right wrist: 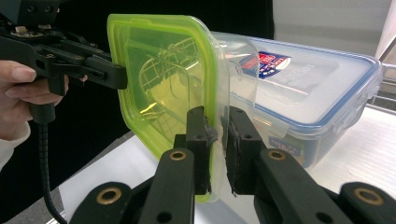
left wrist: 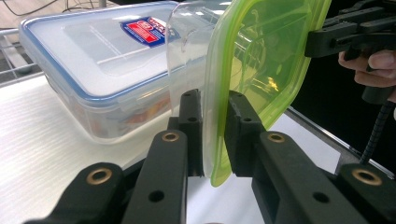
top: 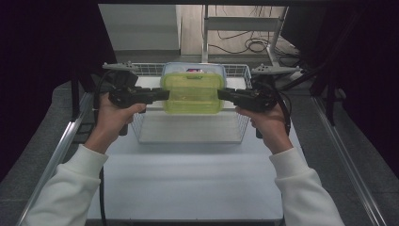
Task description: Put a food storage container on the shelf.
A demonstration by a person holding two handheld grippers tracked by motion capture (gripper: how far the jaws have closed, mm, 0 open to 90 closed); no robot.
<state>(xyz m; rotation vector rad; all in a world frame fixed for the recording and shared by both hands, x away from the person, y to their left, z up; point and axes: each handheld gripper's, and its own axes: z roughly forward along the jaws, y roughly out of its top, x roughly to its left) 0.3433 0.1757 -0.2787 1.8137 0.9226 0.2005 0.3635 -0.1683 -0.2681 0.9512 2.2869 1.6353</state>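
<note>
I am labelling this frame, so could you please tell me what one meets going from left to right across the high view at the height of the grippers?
Left hand → left gripper → green-lidded container → right gripper → right hand. The blue-rimmed container and wire basket overlap the middle, so they are left out.

Only one label in my sight: a red-and-blue sticker (left wrist: 148, 31) on the frosted lid of the clear rectangular plastic box with the blue seal (left wrist: 93, 70), on the far side of the table. Its print is too small and blurred to read. A second label low on that box's side wall (right wrist: 284, 145), likewise unreadable.
</note>
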